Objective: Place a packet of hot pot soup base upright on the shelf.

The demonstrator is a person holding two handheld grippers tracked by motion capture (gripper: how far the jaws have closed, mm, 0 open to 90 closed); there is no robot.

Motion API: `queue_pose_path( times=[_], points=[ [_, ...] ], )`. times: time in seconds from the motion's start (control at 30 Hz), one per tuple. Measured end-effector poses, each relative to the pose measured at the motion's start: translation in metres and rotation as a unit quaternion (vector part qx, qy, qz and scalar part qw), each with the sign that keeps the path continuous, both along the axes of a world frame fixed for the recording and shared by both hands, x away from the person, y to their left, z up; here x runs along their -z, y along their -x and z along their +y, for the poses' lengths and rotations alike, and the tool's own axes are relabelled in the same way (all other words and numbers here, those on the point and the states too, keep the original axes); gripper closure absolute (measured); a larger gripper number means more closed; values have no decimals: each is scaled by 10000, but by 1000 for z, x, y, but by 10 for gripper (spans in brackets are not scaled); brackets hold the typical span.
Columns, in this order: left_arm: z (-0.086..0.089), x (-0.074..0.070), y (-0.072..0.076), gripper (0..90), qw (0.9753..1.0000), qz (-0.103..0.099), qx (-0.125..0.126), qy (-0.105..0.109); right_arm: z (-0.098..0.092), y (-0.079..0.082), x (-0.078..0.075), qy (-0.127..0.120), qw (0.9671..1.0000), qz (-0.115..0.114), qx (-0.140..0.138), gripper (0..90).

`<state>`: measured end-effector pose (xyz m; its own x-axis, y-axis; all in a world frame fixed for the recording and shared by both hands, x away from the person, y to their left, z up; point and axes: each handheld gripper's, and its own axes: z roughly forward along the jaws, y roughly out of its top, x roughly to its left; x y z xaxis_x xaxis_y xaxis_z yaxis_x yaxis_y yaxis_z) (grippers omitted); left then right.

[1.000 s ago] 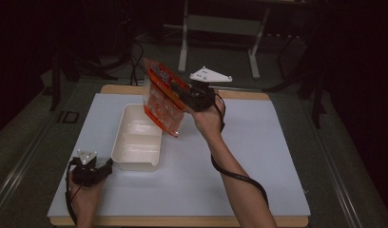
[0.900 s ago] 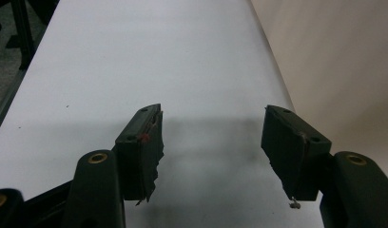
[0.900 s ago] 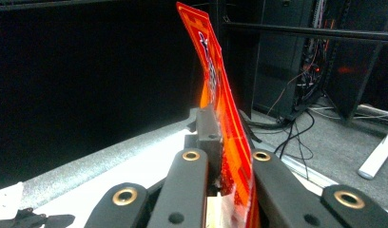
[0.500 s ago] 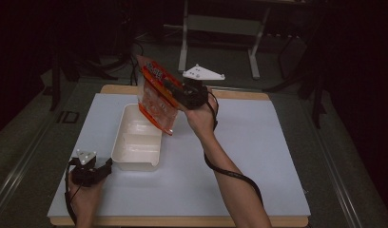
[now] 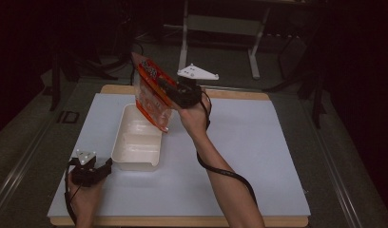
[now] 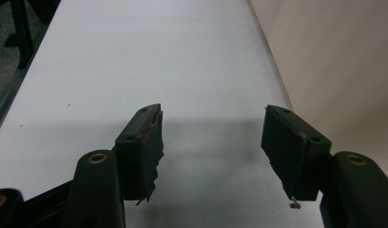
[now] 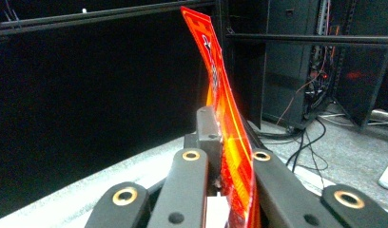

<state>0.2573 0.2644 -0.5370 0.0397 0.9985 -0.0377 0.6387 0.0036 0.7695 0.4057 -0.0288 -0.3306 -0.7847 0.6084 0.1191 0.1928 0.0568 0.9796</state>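
My right gripper (image 5: 164, 89) is shut on a red and orange plastic bag (image 5: 151, 95) and holds it in the air, tilted, over the far end of a white rectangular tray (image 5: 117, 153). In the right gripper view the bag (image 7: 224, 104) rises edge-on between the two jaws of that gripper (image 7: 225, 156). At the near left of the table my left gripper (image 5: 102, 167) rests just beside the tray's near left corner. Seen from the left gripper view, this gripper (image 6: 213, 137) stands open over the white table top with nothing between its jaws.
The tray sits on a white mat (image 5: 258, 142) over a wooden table. A metal stand (image 5: 220, 28) and cables lie on the dark floor beyond the far edge. The tray's pale wall (image 6: 334, 61) runs along the right of the left gripper view.
My right gripper has lifted the bag higher and a little toward the left, tilting it more over the tray. The left gripper has stayed where it was.
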Motion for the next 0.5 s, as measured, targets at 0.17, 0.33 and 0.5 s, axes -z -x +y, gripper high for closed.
queue_pose_path(
  times=[0.17, 0.33, 0.5],
  points=[
    [0, 0, 0, 397, 10000, -12, -11, 15, 5, 1, 2, -68, 10000, 52, -41, 900],
    [0, 0, 0, 397, 10000, -17, -6, 20, 11, 3, 4, -173, 9998, 108, -82, 900],
    [0, 0, 0, 397, 10000, -17, -1, 25, 14, 5, 7, -219, 9996, 120, -93, 900]
  ],
)
